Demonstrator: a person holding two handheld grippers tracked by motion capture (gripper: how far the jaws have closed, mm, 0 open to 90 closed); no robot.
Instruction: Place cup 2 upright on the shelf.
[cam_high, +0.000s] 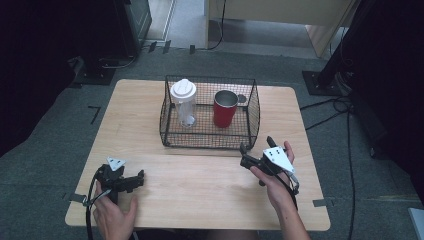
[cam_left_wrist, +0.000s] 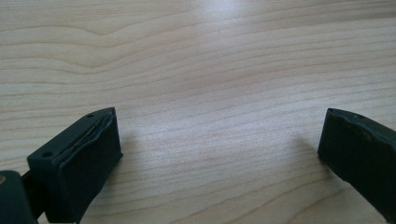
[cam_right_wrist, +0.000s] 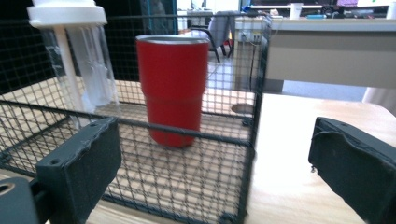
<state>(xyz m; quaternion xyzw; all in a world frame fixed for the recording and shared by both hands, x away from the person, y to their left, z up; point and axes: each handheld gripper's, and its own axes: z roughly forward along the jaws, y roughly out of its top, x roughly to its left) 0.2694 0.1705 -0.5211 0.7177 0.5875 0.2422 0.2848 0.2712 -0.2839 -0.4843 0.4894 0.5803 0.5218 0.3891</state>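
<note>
A black wire basket (cam_high: 253, 116) stands at the far middle of the wooden table (cam_high: 200, 192). Inside it a clear bottle with a white lid (cam_high: 183, 102) stands upright on the left and a red metal cup (cam_high: 225, 109) upright on the right. My right gripper (cam_high: 256, 145) is open, just outside the basket's near right corner. Its own view faces the basket mesh (cam_right_wrist: 196, 186), with the red cup (cam_right_wrist: 173, 88) and the bottle (cam_right_wrist: 81, 56) behind the mesh and nothing between the jaws of the gripper (cam_right_wrist: 215, 128). My left gripper (cam_high: 140, 177) sits low at the near left, open over bare wood (cam_left_wrist: 219, 121).
Grey carpet surrounds the table. Black stand bases and cables (cam_high: 330, 107) lie on the floor to the right and far left. A desk (cam_right_wrist: 336, 42) and chairs stand beyond the table in the right gripper view.
</note>
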